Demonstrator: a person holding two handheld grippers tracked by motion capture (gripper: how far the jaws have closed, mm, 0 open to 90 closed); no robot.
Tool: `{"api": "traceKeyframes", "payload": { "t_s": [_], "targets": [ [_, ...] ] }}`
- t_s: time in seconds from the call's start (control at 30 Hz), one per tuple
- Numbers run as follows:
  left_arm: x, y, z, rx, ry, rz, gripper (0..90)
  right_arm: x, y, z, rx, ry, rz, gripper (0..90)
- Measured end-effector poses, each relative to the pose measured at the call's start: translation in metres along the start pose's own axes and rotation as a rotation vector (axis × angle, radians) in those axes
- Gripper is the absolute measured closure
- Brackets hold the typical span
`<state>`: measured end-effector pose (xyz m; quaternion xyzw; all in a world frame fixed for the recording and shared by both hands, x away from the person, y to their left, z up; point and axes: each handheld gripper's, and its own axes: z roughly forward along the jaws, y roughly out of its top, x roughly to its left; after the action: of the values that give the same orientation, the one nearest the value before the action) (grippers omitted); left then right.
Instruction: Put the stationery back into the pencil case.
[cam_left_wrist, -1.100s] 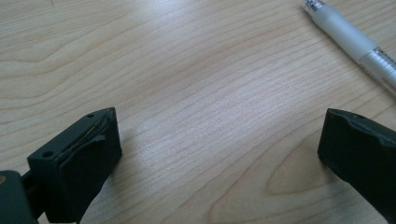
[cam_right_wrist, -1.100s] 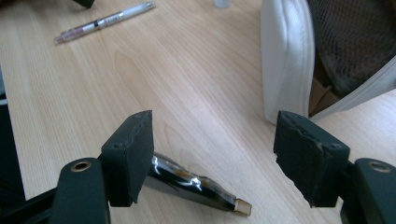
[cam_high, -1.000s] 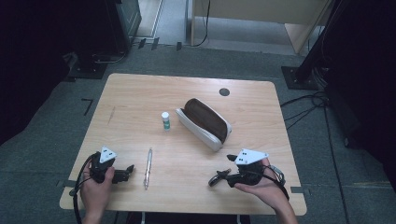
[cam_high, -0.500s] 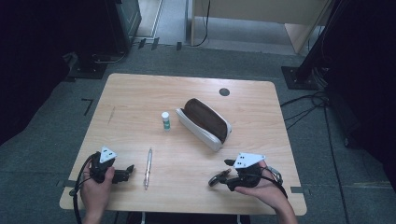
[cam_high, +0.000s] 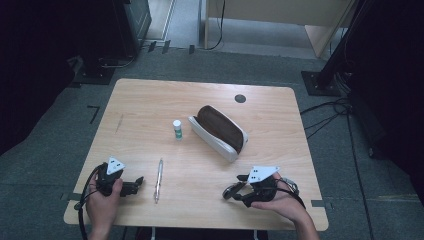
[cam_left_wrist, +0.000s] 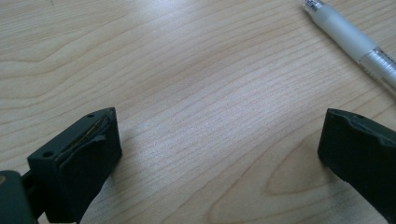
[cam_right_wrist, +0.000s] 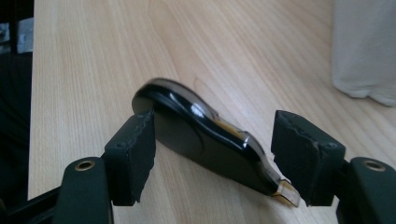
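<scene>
From above, a wooden table (cam_high: 150, 105) holds an open pencil case (cam_high: 218, 131) near the middle, a small white bottle (cam_high: 177, 129) just left of it, and a pen (cam_high: 158, 179) nearer the front. A hand (cam_high: 102, 202) at front left holds the left gripper (cam_high: 136, 184), lying beside the pen. At front right, the right gripper (cam_high: 235, 192) holds a dark, rounded object at its tip.

In the left gripper view, the jaws stand wide apart over bare wood, with the pen (cam_left_wrist: 355, 44) ahead to the right.

In the right gripper view, a glossy black correction tape (cam_right_wrist: 205, 140) lies slantwise between the jaws, touching both pads, just above the tabletop. The case (cam_right_wrist: 364, 46) stands beyond, at right.
</scene>
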<state>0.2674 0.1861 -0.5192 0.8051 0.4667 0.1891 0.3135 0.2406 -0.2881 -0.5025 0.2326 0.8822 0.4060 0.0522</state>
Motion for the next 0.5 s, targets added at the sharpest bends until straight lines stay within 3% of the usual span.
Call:
{"api": "traceKeyframes", "payload": {
  "t_s": [0.13, 0.27, 0.33, 0.5],
  "targets": [
    [0.0000, 0.0000, 0.0000, 0.000, 0.000, 0.000, 0.0, -0.0034, -0.0052, 0.0081, 0.026, 0.017, -0.047, 39.1],
    [0.0000, 0.0000, 0.0000, 0.000, 0.000, 0.000, 0.0, -0.0056, -0.0094, 0.0080, 0.032, -0.004, -0.074, 67.2],
    [0.0000, 0.0000, 0.0000, 0.000, 0.000, 0.000, 0.0, -0.0086, -0.0109, 0.0061, 0.026, -0.003, -0.053, 78.8],
    [0.0000, 0.0000, 0.0000, 0.000, 0.000, 0.000, 0.0, -0.0088, -0.0102, 0.0062, 0.032, 0.005, -0.046, 82.7]
  ]
}}
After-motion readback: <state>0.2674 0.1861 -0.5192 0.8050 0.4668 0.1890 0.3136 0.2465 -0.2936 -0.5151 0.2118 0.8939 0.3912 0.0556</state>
